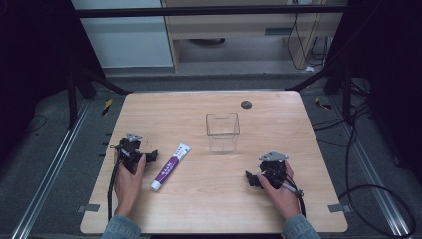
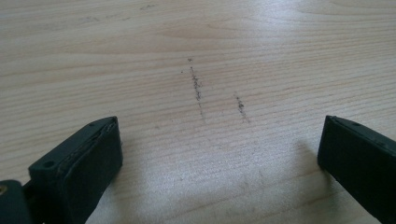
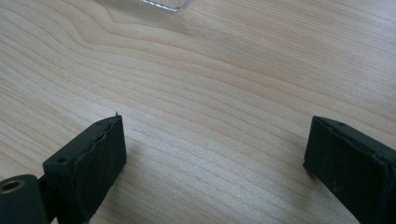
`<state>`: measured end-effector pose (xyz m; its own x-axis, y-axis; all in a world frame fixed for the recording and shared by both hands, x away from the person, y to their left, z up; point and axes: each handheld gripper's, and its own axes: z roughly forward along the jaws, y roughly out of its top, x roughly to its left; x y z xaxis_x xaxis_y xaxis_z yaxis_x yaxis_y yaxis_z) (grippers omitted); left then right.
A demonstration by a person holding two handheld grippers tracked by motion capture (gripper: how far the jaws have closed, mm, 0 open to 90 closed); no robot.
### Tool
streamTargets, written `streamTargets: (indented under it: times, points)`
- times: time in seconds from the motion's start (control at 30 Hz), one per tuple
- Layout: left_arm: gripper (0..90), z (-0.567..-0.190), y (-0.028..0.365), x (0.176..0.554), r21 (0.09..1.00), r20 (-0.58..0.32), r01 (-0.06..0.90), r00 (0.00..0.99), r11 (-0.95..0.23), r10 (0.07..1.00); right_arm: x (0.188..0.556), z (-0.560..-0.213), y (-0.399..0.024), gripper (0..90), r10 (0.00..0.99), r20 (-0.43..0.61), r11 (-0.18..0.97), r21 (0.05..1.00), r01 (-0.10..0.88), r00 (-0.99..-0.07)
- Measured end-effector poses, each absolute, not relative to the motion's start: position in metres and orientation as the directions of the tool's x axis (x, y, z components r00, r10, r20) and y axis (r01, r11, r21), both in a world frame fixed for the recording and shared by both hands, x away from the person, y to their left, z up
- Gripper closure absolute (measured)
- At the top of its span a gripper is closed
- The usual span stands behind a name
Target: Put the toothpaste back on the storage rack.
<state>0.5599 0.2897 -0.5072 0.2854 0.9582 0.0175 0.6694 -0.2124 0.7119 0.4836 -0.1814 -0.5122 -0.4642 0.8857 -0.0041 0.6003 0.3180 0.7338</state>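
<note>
A white and purple tube (image 1: 170, 166) lies flat on the wooden table (image 1: 209, 214), left of the middle. A clear square plastic container (image 1: 222, 131) stands upright behind it, near the centre. My left gripper (image 1: 149, 156) rests low on the table just left of the tube, held by a hand, its jaws wide apart over bare wood (image 2: 219, 140) with nothing between them. My right gripper (image 1: 250, 179) sits at the front right, also open and holding nothing (image 3: 215, 154). A corner of the clear container (image 3: 163, 3) shows at the top of the right gripper view.
A small dark round mark (image 1: 246, 104) lies near the table's far edge. Faint dark scuff marks (image 2: 196, 86) streak the wood ahead of the left gripper. Cables (image 1: 368, 194) trail on the floor to the right, and metal rails (image 1: 50, 174) run along both sides.
</note>
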Motion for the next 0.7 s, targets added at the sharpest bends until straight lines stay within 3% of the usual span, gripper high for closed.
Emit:
streamTargets:
  times: [0.7]
  points:
    - [3.0,-0.496,0.286,0.546,0.718,0.042,0.653,0.307,-0.242,0.951,0.485,-0.512,-0.182,5.2,0.880,-0.001,0.325,0.732,0.599,-0.475]
